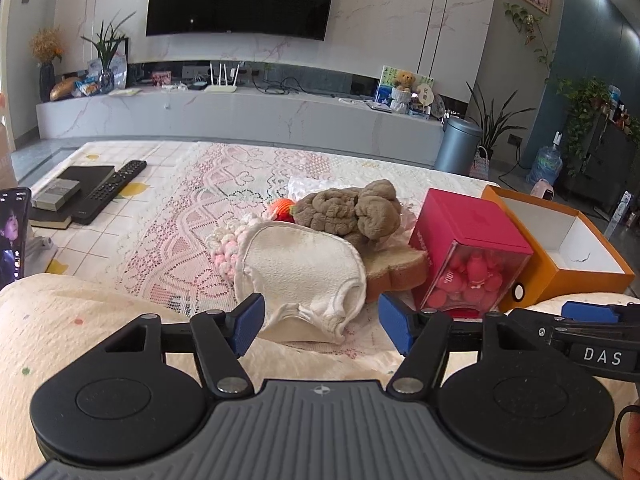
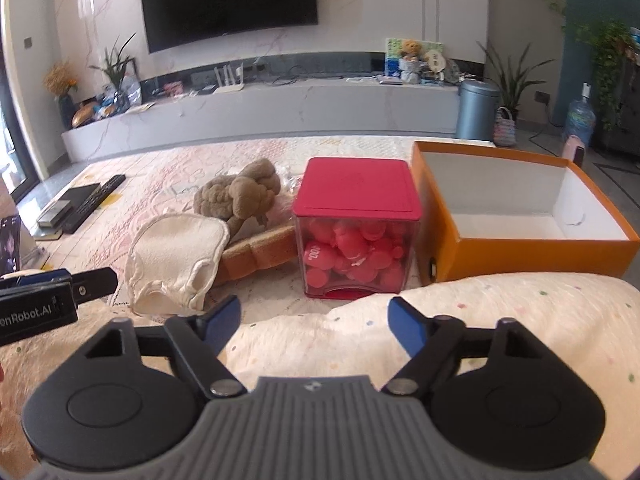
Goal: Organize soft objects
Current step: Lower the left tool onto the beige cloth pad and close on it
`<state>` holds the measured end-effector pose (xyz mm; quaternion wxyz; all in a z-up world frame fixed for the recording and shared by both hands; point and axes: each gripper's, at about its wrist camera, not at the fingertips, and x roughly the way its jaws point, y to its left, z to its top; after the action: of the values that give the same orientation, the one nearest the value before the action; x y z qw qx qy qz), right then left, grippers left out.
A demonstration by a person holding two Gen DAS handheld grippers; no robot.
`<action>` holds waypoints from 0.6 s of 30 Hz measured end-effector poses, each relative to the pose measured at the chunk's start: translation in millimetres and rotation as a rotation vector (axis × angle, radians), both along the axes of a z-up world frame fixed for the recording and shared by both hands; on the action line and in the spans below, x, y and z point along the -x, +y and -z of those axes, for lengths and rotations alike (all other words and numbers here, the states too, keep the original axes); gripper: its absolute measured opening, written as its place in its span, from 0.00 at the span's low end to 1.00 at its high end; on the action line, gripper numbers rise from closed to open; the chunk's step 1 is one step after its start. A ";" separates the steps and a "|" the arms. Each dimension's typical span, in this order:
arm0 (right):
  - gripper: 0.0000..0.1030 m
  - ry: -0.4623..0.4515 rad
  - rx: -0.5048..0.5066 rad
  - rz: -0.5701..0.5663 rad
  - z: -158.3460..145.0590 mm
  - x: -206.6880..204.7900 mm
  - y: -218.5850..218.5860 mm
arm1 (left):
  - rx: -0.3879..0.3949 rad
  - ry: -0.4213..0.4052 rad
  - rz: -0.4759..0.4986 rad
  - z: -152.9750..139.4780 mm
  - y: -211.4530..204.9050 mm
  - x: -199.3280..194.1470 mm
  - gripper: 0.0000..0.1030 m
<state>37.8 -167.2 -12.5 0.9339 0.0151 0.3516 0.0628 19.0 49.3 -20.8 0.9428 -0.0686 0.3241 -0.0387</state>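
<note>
We hold both grippers low over a desk (image 1: 168, 216) spread with a pink-and-white lace cloth. The left gripper (image 1: 322, 320) has its blue pads apart, nothing between them; the cream terry mitt (image 1: 304, 272) lies just past its tips at twelve o'clock. The right gripper (image 2: 316, 320) also stands parted and empty, above a dotted quilted fabric (image 2: 480, 312).

The soft things lie heaped together: the mitt rests against a toast-shaped sponge (image 1: 400, 270) at its three o'clock, a crumpled brown plush cloth (image 1: 352, 208) sits behind at one o'clock, a pink-and-white crocheted piece (image 1: 230, 248) peeks out at ten o'clock, and an orange-red knitted ball (image 1: 282, 210) lies at eleven.

A red-lidded clear cube (image 2: 356, 232) packed with pink rounded pieces stands between the pile and the open orange cardboard box (image 2: 520, 244), whose white inside holds nothing. From the right wrist view the cube sits at twelve o'clock, the box at two.

At the desk's far left lie a black remote (image 1: 110, 192) and stacked books (image 1: 64, 196).
</note>
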 end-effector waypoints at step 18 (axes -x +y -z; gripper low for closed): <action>0.34 0.050 -0.010 -0.227 38.5 -125.0 78.5 | 0.174 0.200 -0.065 50.7 56.6 -110.1 0.82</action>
<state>162.8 -88.7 -51.0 0.9117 -0.0185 0.3738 0.1693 129.1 105.9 -71.5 0.8970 -0.1640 0.4094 -0.0288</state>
